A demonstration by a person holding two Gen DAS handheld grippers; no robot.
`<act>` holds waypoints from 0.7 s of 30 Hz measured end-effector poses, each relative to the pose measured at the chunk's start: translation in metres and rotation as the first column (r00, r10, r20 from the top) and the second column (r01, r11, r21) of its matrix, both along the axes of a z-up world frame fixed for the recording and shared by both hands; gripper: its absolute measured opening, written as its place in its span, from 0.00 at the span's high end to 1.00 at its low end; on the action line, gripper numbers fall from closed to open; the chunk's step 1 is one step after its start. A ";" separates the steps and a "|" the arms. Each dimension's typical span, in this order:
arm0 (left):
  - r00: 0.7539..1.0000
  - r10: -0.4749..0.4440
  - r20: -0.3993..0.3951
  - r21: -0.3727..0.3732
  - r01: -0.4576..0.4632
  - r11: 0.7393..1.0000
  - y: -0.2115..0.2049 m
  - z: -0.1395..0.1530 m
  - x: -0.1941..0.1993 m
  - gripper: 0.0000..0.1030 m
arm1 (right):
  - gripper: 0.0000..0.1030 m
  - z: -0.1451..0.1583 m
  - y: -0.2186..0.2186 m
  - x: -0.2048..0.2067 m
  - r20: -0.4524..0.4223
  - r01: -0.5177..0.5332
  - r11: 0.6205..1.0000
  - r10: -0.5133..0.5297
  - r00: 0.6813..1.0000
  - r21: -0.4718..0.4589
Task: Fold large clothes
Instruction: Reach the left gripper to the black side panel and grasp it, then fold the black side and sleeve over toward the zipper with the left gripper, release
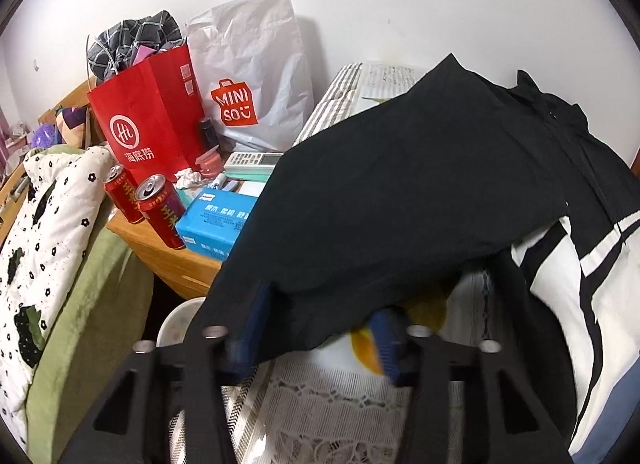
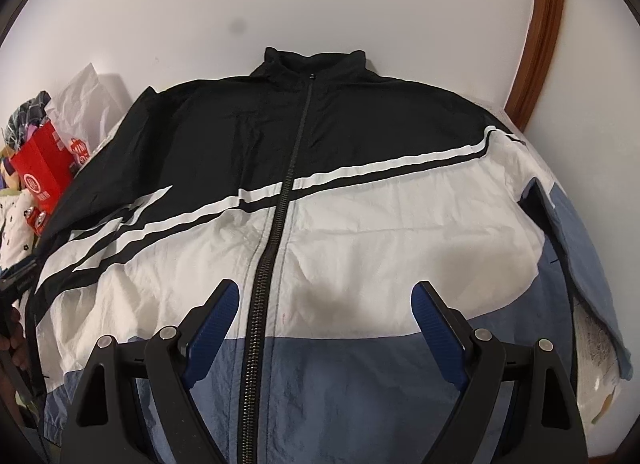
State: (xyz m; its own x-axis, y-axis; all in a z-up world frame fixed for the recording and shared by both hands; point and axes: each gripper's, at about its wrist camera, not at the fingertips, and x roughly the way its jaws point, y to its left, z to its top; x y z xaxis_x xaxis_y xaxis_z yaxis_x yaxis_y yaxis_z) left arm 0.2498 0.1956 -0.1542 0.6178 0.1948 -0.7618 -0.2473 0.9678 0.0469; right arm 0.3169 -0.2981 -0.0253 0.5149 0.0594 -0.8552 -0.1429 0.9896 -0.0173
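A large zip jacket [image 2: 360, 224] in black, white and blue lies face up on the bed, collar toward the wall. My right gripper [image 2: 324, 312] hovers open over its lower front, just right of the zipper [image 2: 276, 232], with nothing between the pads. In the left wrist view the jacket's black sleeve [image 1: 400, 184] spreads out toward the bedside table. Its lower edge hangs between the blue pads [image 1: 386, 340] of my left gripper [image 1: 320, 328]. The jaws stand partly closed around that fabric, and I see a gap still between them. The left pad is half hidden by the cloth.
A wooden bedside table [image 1: 160, 252] at the left carries two red cans [image 1: 160, 204], a blue tissue pack [image 1: 216, 220], a remote, a red paper bag [image 1: 148, 112] and a white Miniso bag [image 1: 252, 76]. A flowered quilt [image 1: 44, 232] lies far left. Lace-patterned bedding [image 1: 320, 404] is under the gripper.
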 end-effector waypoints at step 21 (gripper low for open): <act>0.968 -0.108 0.227 -0.002 0.111 0.994 -0.071 0.125 0.015 0.94 | 0.15 0.034 -0.041 -0.010 0.084 -0.005 1.000 0.003 0.996 0.029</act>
